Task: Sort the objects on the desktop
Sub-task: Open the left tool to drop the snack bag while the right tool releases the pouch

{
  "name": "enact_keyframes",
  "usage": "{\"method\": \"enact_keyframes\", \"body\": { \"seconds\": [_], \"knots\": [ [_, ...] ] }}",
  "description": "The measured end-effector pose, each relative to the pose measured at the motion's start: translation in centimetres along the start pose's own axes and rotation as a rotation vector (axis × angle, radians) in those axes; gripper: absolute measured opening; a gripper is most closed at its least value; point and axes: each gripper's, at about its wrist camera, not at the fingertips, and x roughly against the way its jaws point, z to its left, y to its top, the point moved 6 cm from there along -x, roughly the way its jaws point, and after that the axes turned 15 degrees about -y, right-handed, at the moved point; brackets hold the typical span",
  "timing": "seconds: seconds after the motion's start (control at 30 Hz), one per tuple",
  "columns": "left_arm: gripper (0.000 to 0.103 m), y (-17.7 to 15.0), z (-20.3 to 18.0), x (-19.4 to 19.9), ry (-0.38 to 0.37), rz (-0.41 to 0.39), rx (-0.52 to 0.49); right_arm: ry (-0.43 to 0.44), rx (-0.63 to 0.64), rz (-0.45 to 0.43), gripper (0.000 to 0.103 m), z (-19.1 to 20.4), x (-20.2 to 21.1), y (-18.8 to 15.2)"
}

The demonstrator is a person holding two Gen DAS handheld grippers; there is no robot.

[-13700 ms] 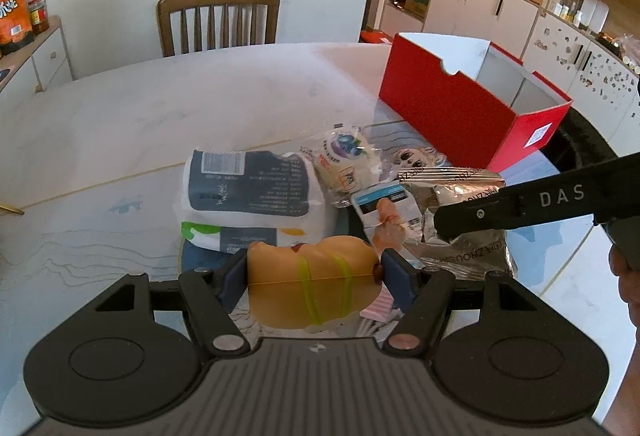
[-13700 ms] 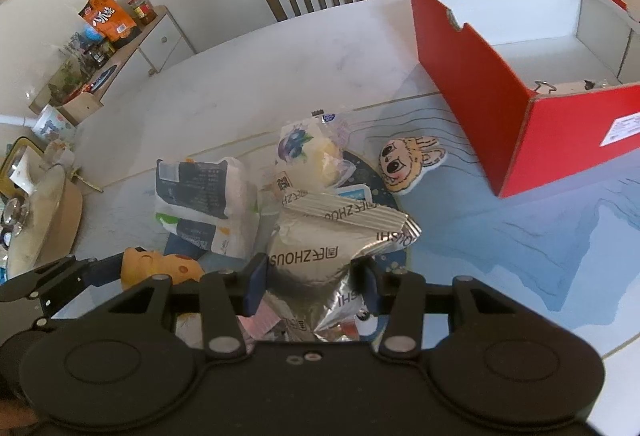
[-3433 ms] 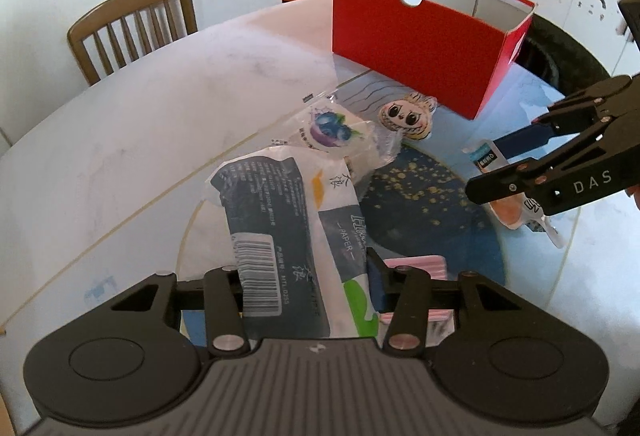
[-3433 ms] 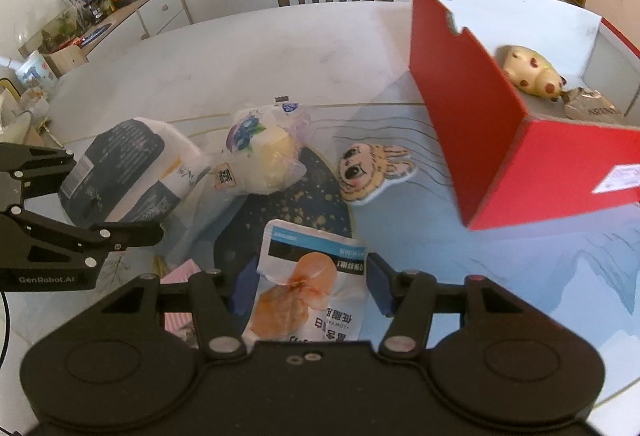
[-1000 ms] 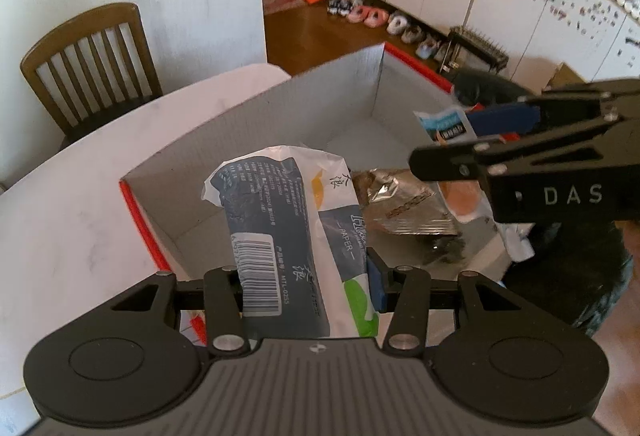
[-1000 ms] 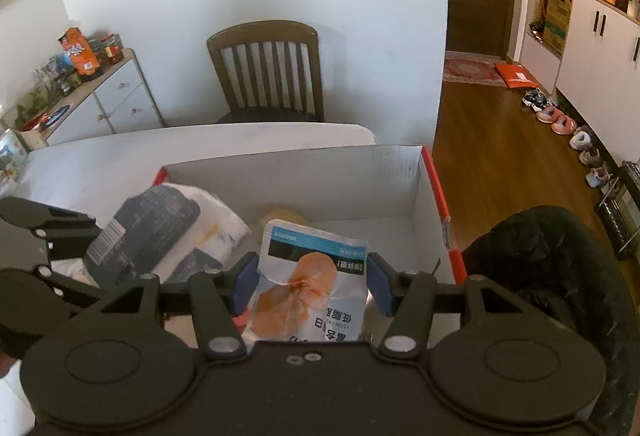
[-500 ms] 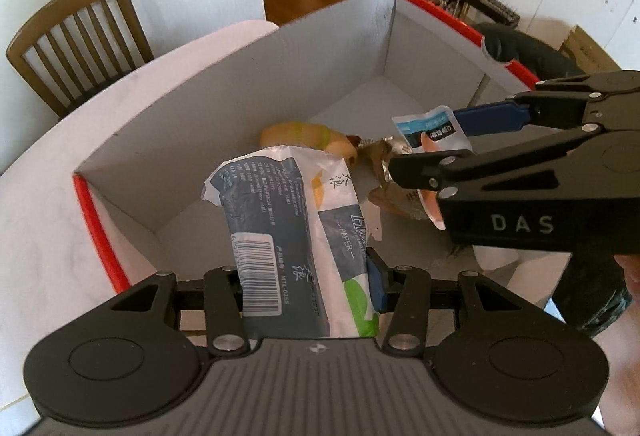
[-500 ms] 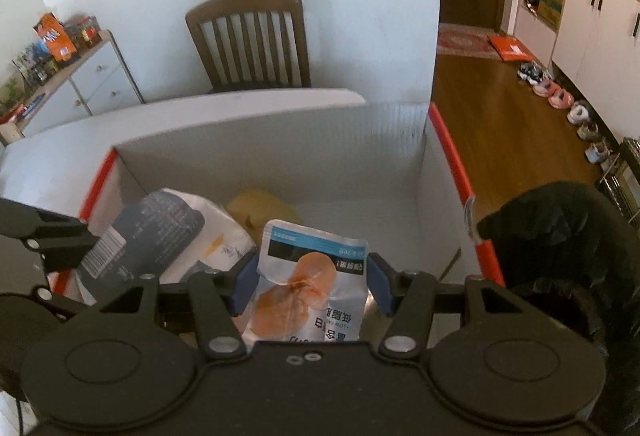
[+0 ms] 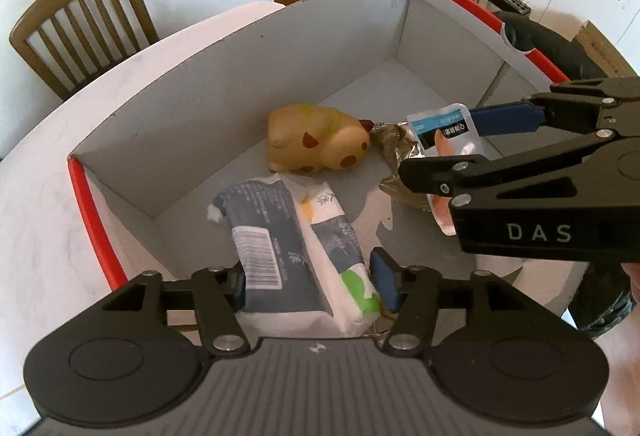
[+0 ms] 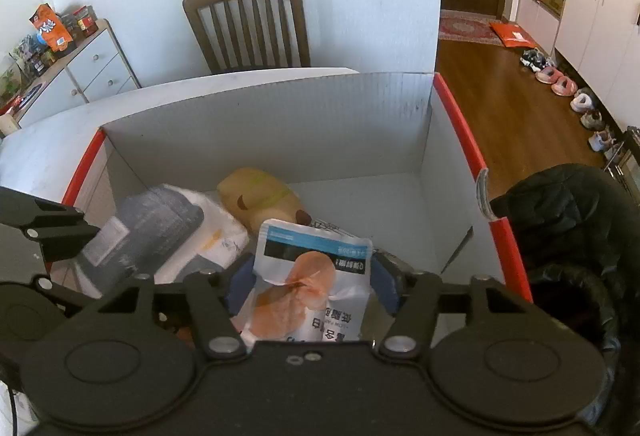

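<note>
The round white marble-look table (image 9: 36, 220) bears the red cardboard box with grey inner walls (image 9: 248, 76), open at the top, which seems to be the bin into which the desktop things are sorted; both grippers reach down over its rim, so that whatever they let go should land on its floor rather than on the tabletop. Inside it, between the fingers of the left gripper (image 9: 308, 284), lies the white and dark-grey plastic-wrapped pack of paper tissues (image 9: 292, 252), tilted with its far end low toward the box floor; the jaws are opening, and a gap shows at the blue pad on the right, so the pack looks released and not clamped. Beyond it rests the tan soft toy animal with brown spots and a green stripe (image 9: 316, 142), lying on the box floor, and just beside it a crumpled silver foil snack bag (image 9: 394, 144). The right gripper (image 10: 312, 286) has the small white and blue snack packet with an orange picture (image 10: 310, 284) between its fingers; its jaws too are opening, with space on both sides of the packet, which hangs over the foil bag, presumably on its way down.
</note>
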Motion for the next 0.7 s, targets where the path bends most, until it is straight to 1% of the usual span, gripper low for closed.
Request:
{"method": "enact_keyframes", "body": {
  "seconds": [0.1,0.13,0.23,0.27,0.33,0.37,0.4,0.47,0.57,0.7],
  "knots": [
    [0.068,0.0,-0.1,0.2,-0.009,-0.003,0.002,0.003,-0.010,0.005,0.066,-0.1,0.0,-0.1],
    [0.073,-0.1,-0.1,0.3,-0.009,-0.006,0.004,0.005,-0.014,0.005,0.066,-0.2,0.1,-0.1],
    [0.075,-0.3,-0.2,0.7,-0.015,-0.018,0.010,0.020,-0.023,0.006,0.070,-0.5,0.4,0.0],
    [0.077,-0.4,-0.3,0.9,-0.018,-0.022,0.014,0.024,-0.021,0.007,0.070,-0.6,0.5,0.0],
    [0.083,-0.6,-0.4,1.4,-0.019,-0.035,0.016,0.032,-0.019,0.005,0.076,-0.6,0.7,0.0],
    [0.083,-0.7,-0.5,1.7,-0.015,-0.041,0.018,0.033,-0.018,-0.002,0.082,-0.6,0.9,0.0],
    [0.083,-0.7,-0.6,2.0,-0.013,-0.049,0.017,0.034,-0.015,-0.011,0.084,-0.6,1.1,0.0],
    [0.083,-1.0,-0.6,2.8,-0.018,-0.071,0.022,0.043,-0.006,-0.022,0.084,-0.6,1.6,0.0],
    [0.083,-1.4,-0.5,3.9,-0.040,-0.106,0.049,0.054,0.001,-0.036,0.087,-0.6,2.3,0.0],
    [0.084,-2.2,-0.8,5.3,-0.060,-0.151,0.068,0.065,0.000,-0.043,0.087,-0.7,3.3,-0.1]
  ]
}}
